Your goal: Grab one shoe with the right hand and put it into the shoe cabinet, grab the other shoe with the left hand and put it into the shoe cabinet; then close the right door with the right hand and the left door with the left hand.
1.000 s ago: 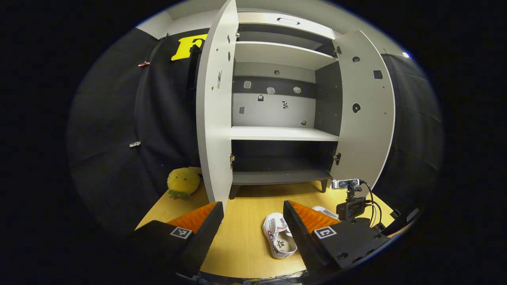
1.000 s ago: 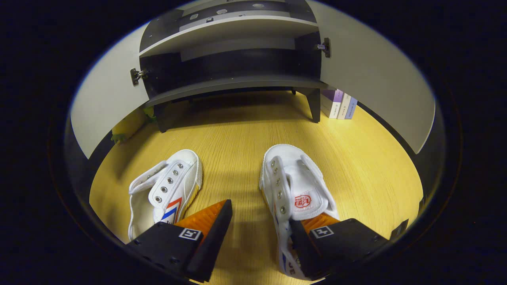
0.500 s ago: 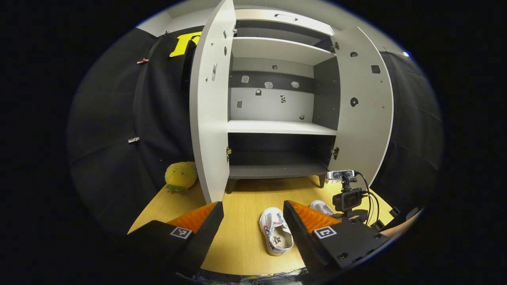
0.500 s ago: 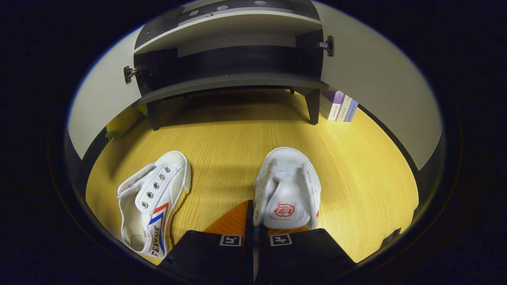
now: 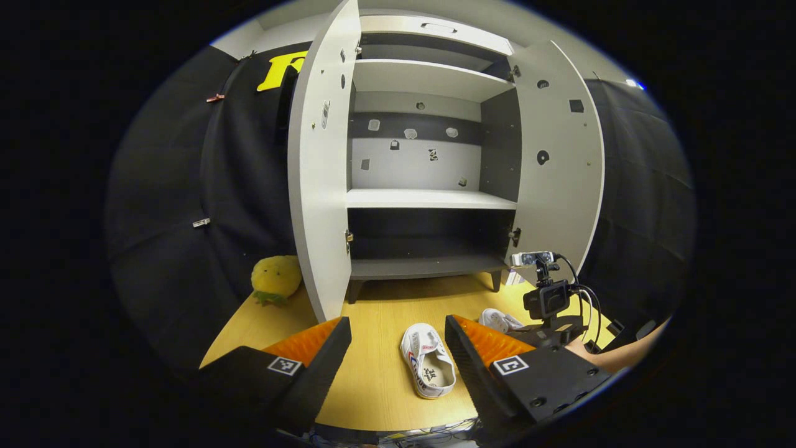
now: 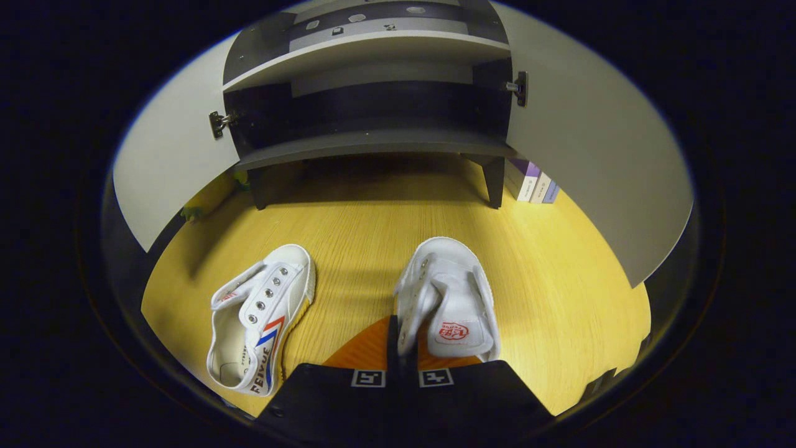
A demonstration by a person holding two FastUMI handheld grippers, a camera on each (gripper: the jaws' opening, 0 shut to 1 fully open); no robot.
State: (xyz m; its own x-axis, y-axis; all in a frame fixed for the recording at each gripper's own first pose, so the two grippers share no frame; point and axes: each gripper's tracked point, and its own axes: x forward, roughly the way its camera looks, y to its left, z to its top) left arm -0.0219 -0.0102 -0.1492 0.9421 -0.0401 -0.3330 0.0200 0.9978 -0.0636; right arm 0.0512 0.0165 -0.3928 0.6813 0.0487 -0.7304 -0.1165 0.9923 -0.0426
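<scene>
Two white canvas shoes lie on the wooden table (image 6: 559,280) in front of the open shoe cabinet (image 6: 373,140). My right gripper (image 6: 401,339) is shut on the left side wall of the right shoe (image 6: 451,298). The other shoe (image 6: 261,317), with red and blue stripes, lies loose to its left. In the left gripper view my left gripper (image 5: 398,336) hangs open and empty above the near table edge. The striped shoe (image 5: 428,364) lies between and beyond its fingers, and the held shoe (image 5: 497,320) peeks out behind the right finger.
Both cabinet doors (image 5: 320,186) (image 5: 559,168) stand wide open, with bare shelves (image 5: 429,199) inside. A yellow plush toy (image 5: 275,279) sits left of the cabinet and some books (image 6: 535,186) stand to its right. A person's forearm (image 5: 628,354) shows at the right.
My right gripper closed on the right shoe's side wall, then shifted slightly with it. My left gripper stayed open and drew back a little, so the cabinet looks smaller.
</scene>
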